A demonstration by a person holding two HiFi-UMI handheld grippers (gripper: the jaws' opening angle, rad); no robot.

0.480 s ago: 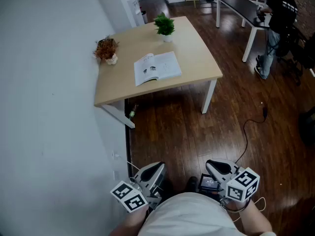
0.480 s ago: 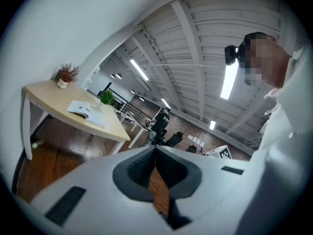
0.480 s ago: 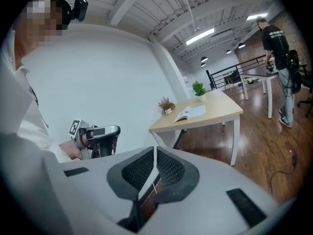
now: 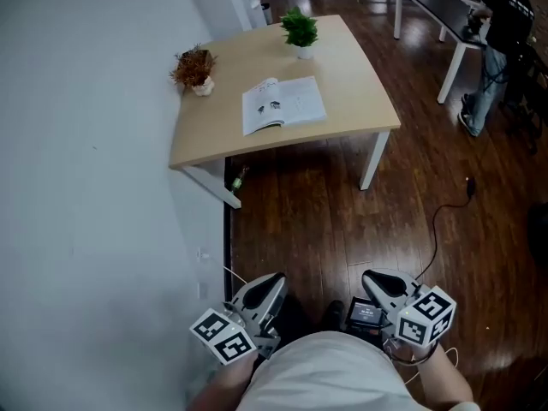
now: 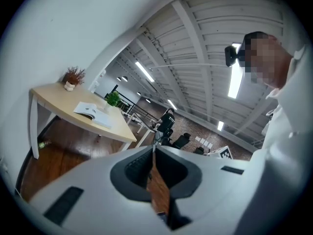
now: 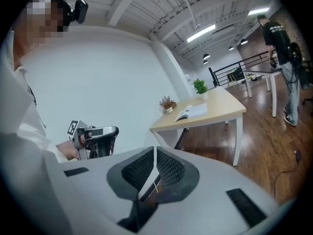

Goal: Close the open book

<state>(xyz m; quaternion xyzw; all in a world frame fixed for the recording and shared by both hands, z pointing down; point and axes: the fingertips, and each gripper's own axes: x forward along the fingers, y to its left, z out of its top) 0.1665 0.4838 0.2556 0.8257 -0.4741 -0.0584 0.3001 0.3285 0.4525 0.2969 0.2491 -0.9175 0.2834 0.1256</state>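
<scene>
An open book [image 4: 283, 104] lies flat, pages up, near the middle of a light wooden table [image 4: 214, 131] against the wall, well ahead of me. It also shows far off as the book [image 5: 93, 112] in the left gripper view and the book [image 6: 191, 112] in the right gripper view. My left gripper [image 4: 274, 279] and right gripper [image 4: 371, 277] hang low beside my body over the dark wooden floor, far from the table. The left gripper [image 5: 154, 152] has its jaws together with nothing between them. On the right gripper [image 6: 155, 153] the tips meet too, holding nothing.
A green potted plant [image 4: 300, 31] and a dried plant [image 4: 194, 67] stand at the table's far side. A white wall [image 4: 86, 195] runs along the left. A small bottle [image 4: 239, 178] lies under the table, a cable [image 4: 434, 229] on the floor. A person [image 4: 505, 20] stands at the far right.
In the head view the table and book have slid slightly right and down. Both grippers stay low by my body, still shut.
</scene>
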